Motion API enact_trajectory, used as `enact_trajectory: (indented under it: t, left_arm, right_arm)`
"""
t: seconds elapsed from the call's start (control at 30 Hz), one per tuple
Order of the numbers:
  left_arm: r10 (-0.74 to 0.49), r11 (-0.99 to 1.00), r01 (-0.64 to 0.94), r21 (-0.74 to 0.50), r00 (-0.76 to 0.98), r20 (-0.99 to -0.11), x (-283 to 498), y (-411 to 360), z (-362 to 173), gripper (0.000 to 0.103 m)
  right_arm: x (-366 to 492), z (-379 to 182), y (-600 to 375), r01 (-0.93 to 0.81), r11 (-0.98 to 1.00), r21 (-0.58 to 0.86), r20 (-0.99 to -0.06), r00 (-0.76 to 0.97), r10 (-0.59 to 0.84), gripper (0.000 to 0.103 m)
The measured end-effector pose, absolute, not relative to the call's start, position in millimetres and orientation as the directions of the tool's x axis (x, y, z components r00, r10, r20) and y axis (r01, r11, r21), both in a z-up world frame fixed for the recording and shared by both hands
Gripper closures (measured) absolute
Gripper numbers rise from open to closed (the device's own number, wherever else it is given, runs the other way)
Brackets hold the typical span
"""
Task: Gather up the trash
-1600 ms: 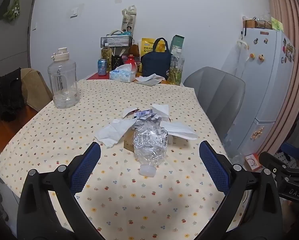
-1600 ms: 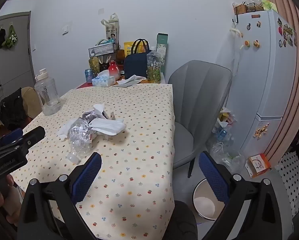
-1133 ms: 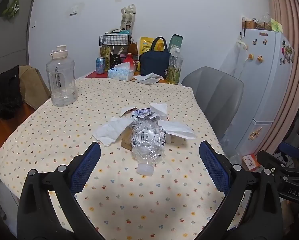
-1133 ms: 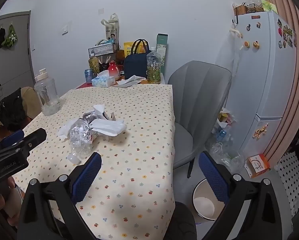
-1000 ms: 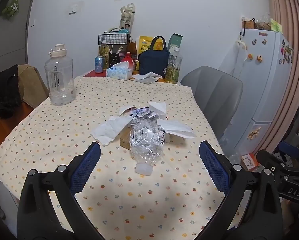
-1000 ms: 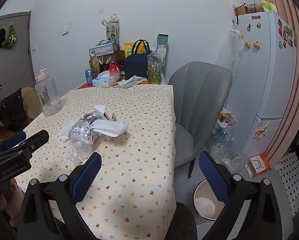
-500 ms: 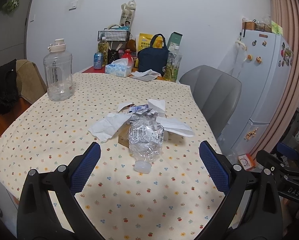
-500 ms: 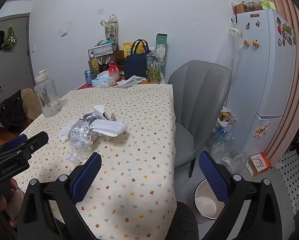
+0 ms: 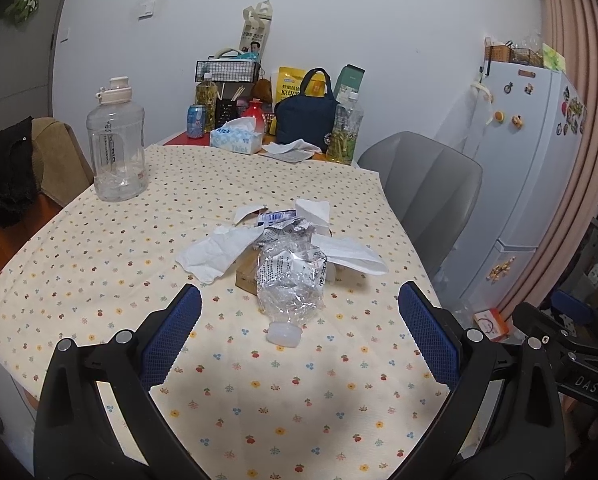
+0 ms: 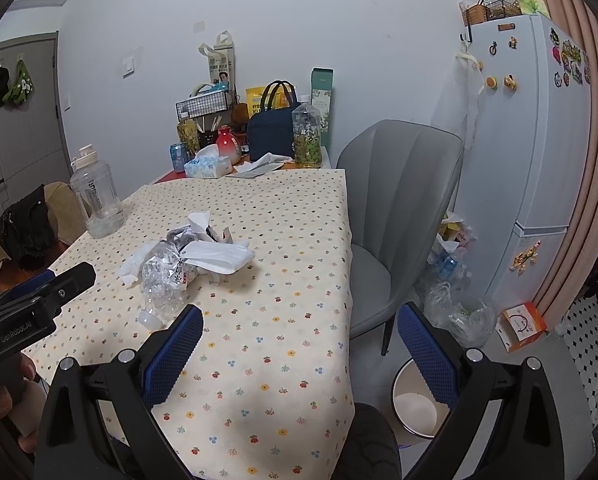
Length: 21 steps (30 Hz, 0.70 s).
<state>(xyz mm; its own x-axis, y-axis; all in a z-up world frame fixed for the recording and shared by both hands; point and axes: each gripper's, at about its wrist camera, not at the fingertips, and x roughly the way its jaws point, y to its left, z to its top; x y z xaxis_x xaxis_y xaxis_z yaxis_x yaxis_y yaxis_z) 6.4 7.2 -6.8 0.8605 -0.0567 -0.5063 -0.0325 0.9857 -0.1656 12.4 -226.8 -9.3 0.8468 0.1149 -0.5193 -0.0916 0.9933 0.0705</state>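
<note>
From the left wrist view, the left gripper (image 9: 299,320) has its fingers spread wide and holds nothing; it hovers over the near part of the worktop (image 9: 99,240), pointed at the heap of trash in the middle. Nearest to it lies a crushed plastic bottle (image 9: 293,276), neck and white cap (image 9: 283,335) turned towards the fingers. The bottle rests against a small cardboard box (image 9: 247,274), with crumpled tissues (image 9: 219,252) to the left and a folded white paper (image 9: 349,254) to the right, all touching or overlapping one another. The step in hand looks like the approach to a first pick, with nothing gripped yet. The next move probably calls for bringing the fingers down either side of the bottle's body and closing gently, since thin crushed plastic may slip or spring. From the right wrist view, the right gripper (image 10: 299,342) is likewise spread wide and empty, and hangs over the worktop's near right edge. The same heap lies well to its left, and the left gripper's black body (image 10: 39,300) shows at the left margin. On the floor below, just beside the grey chair (image 10: 395,208), stands an open white bin (image 10: 415,404), which is likely where the trash is to go. So a picked piece must be carried off the worktop's right edge and down over that bin.
</note>
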Motion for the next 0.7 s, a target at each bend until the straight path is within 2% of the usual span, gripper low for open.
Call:
enact_trajectory:
  t: [0.7]
  left_arm:
    - [-0.063, 0.985, -0.025, -0.169, 0.866, -0.495, 2.3, 5.3, -6.4, 0.005]
  right_arm:
    - [12.5, -6.1, -230.3, -0.082, 0.993, 0.083, -0.513, 0.851, 0.113, 0.008]
